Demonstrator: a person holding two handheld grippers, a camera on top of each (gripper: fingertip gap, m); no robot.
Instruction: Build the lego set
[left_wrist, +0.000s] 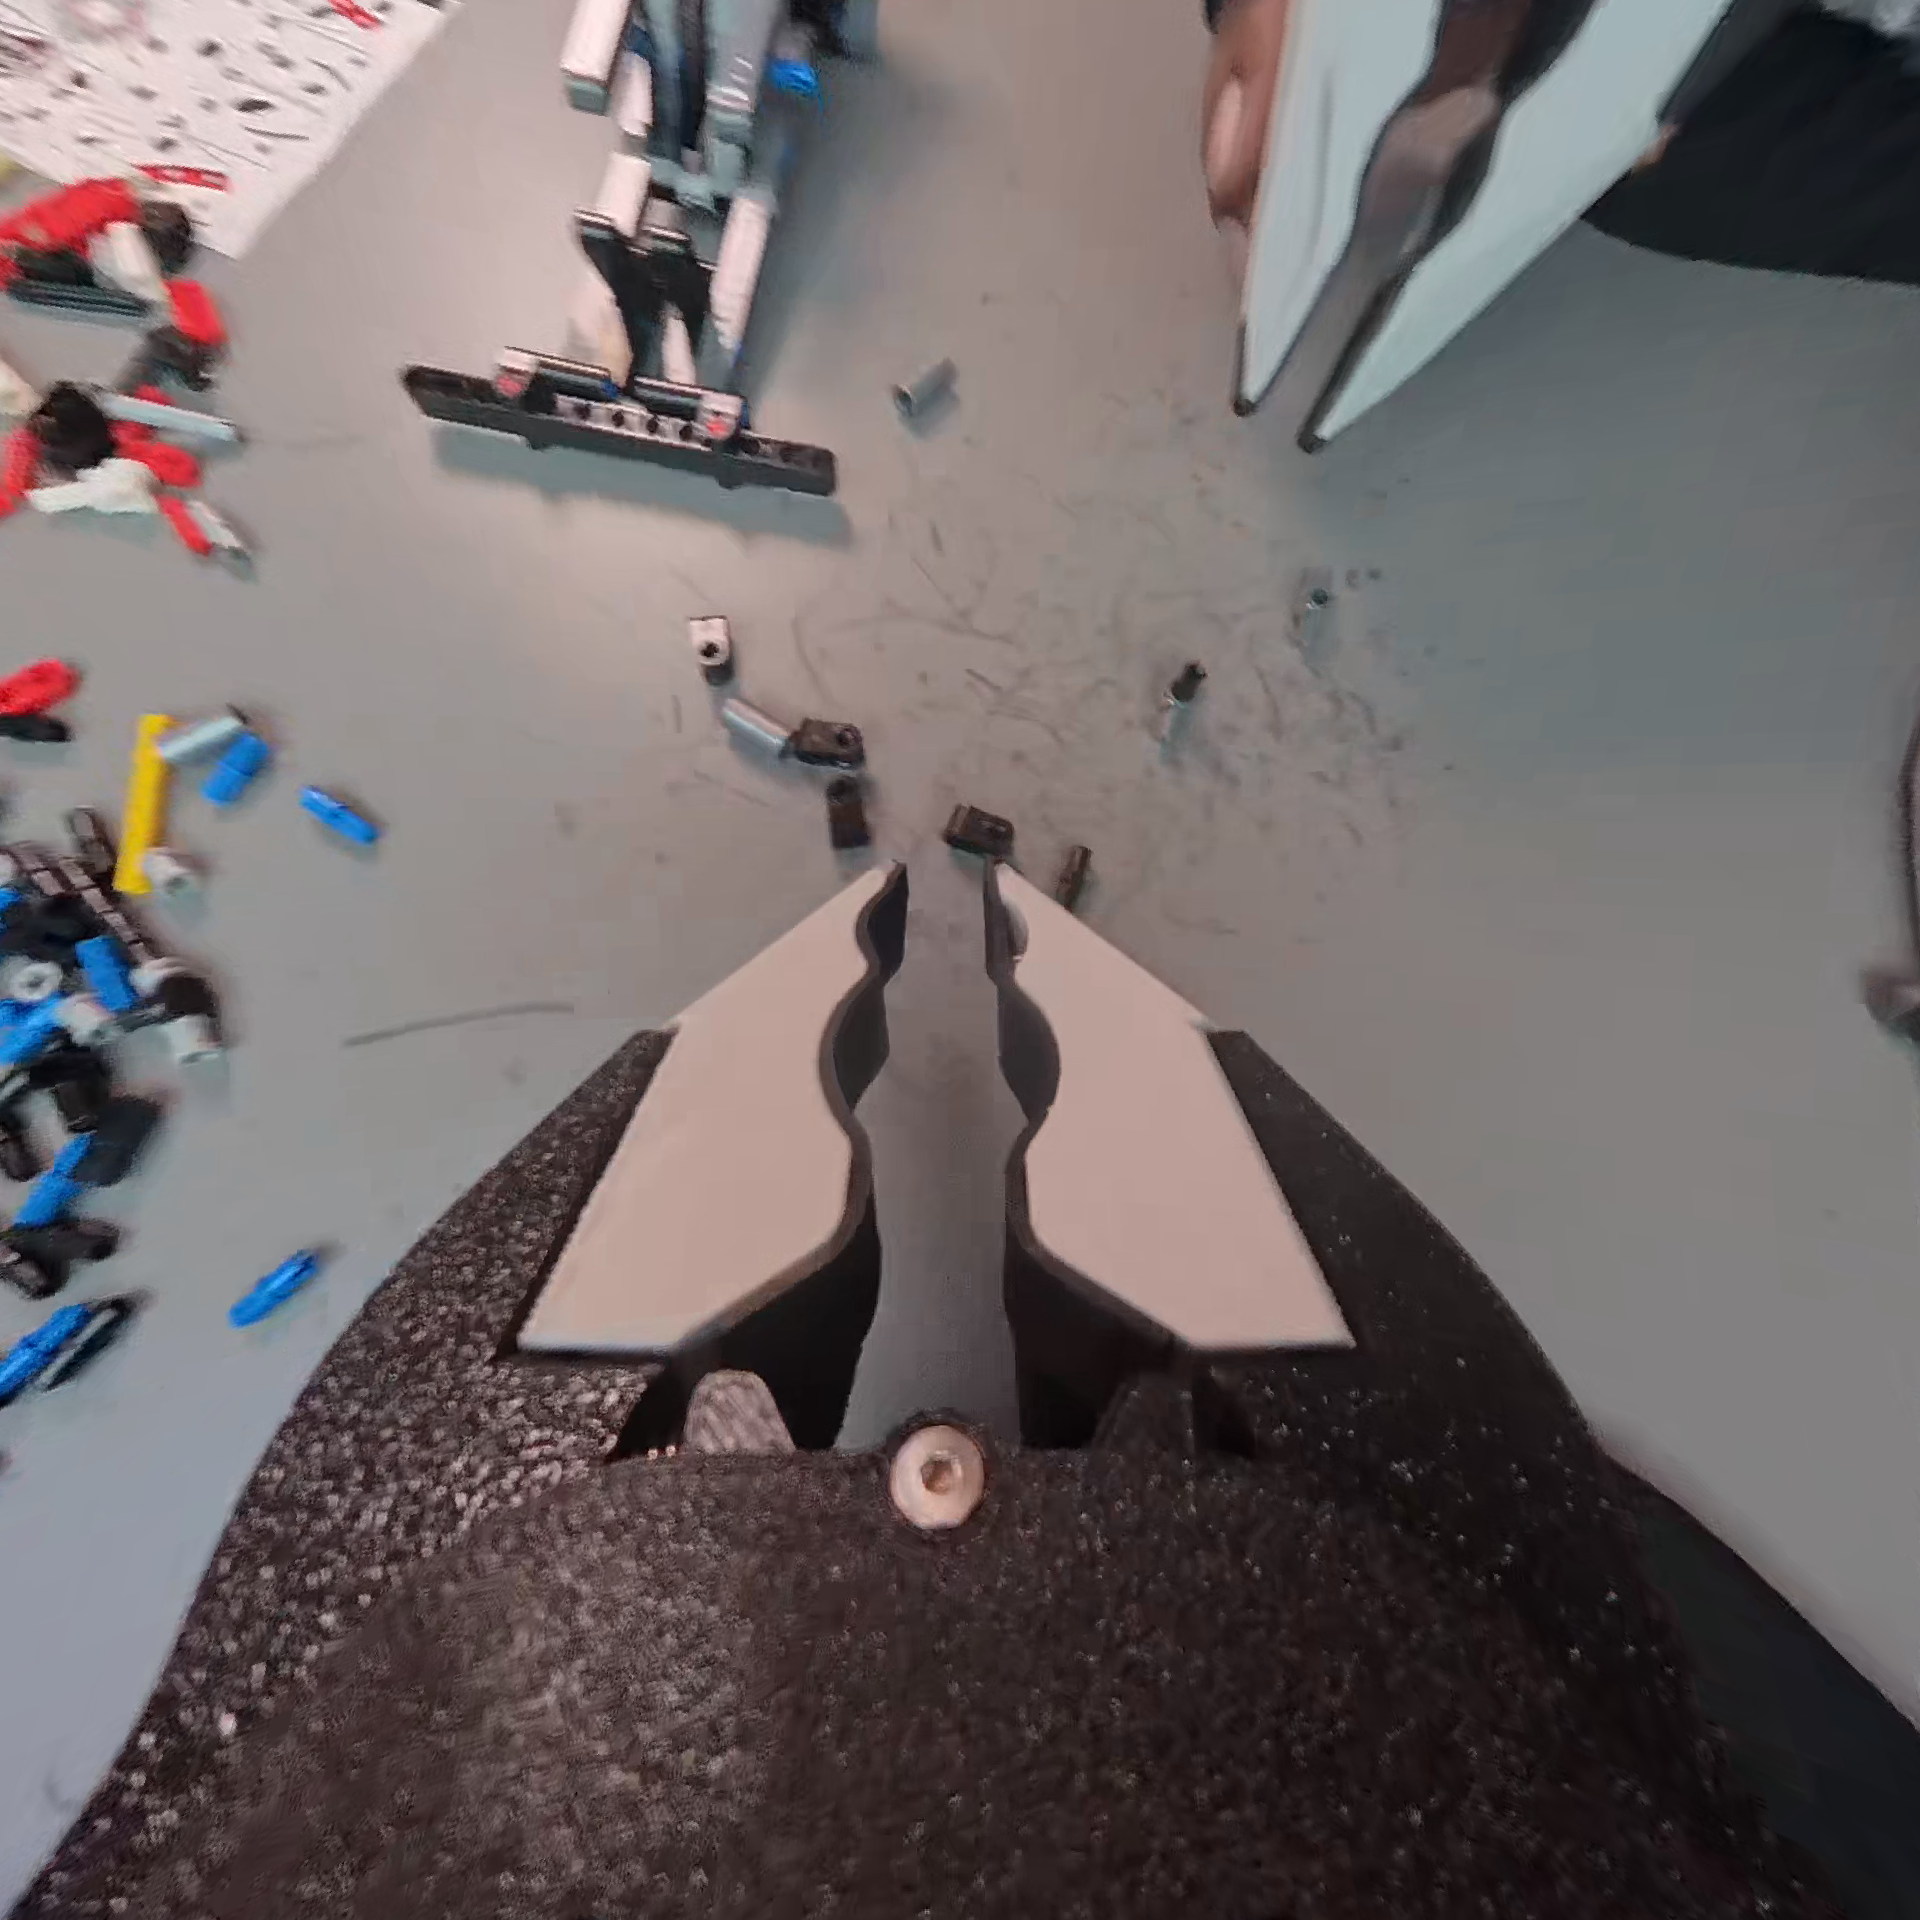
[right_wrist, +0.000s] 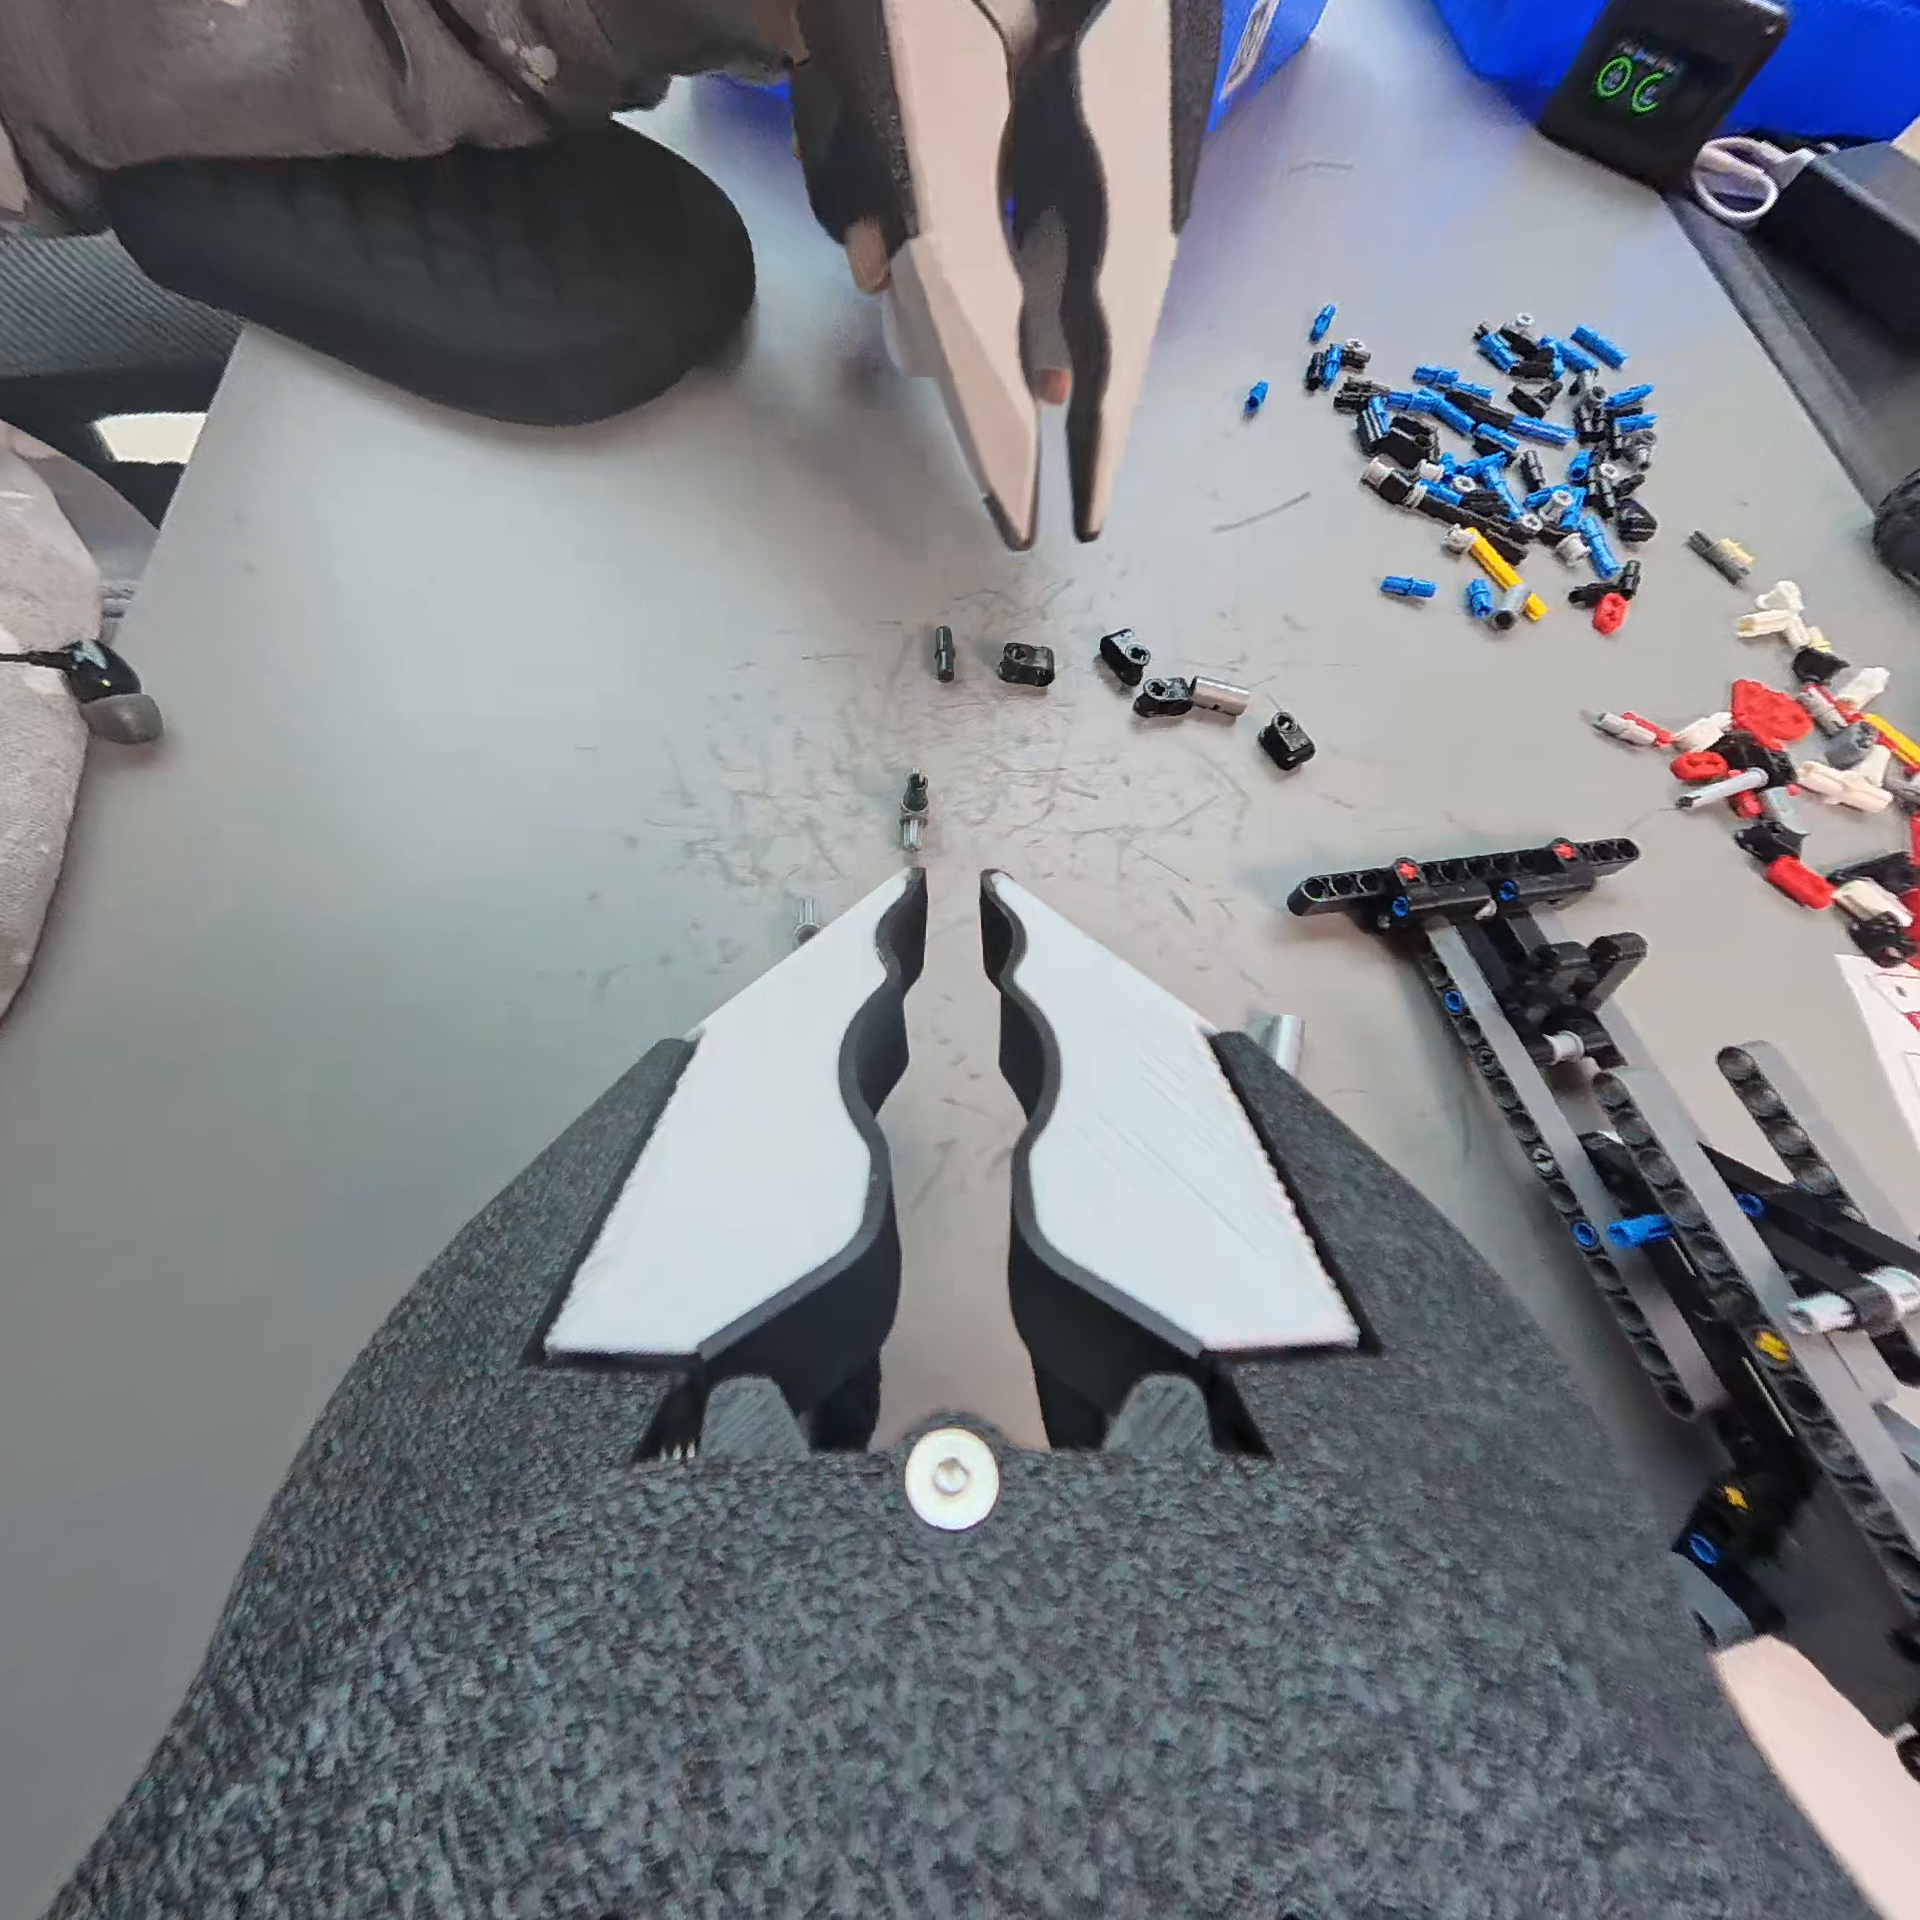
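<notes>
On the scuffed grey table (right_wrist: 436, 935), the right gripper (right_wrist: 954, 878) is hovering with its white fingers spread a little, a narrow gap showing between the tips and nothing sitting between them. Just ahead of those tips a small grey-and-black pin (right_wrist: 912, 805) is lying on the table, apart from the fingers. Beyond it a loose row of small black connectors (right_wrist: 1027, 663) is resting, one joined to a grey sleeve (right_wrist: 1218, 694). Facing from the far side, the left gripper (left_wrist: 945, 868) is pointing down at that row, its fingers likewise parted by a slim gap and gripping nothing; in the left wrist view one black connector (left_wrist: 979, 829) is sitting just past its tips, whether touching cannot be told. To the right gripper's right, the part-built lego frame (right_wrist: 1475, 894) of black and grey beams is lying flat. Farther off, a pile of blue and black pins (right_wrist: 1496, 457) and a scatter of red and white pieces (right_wrist: 1787, 748) are spread near the table's edge.
</notes>
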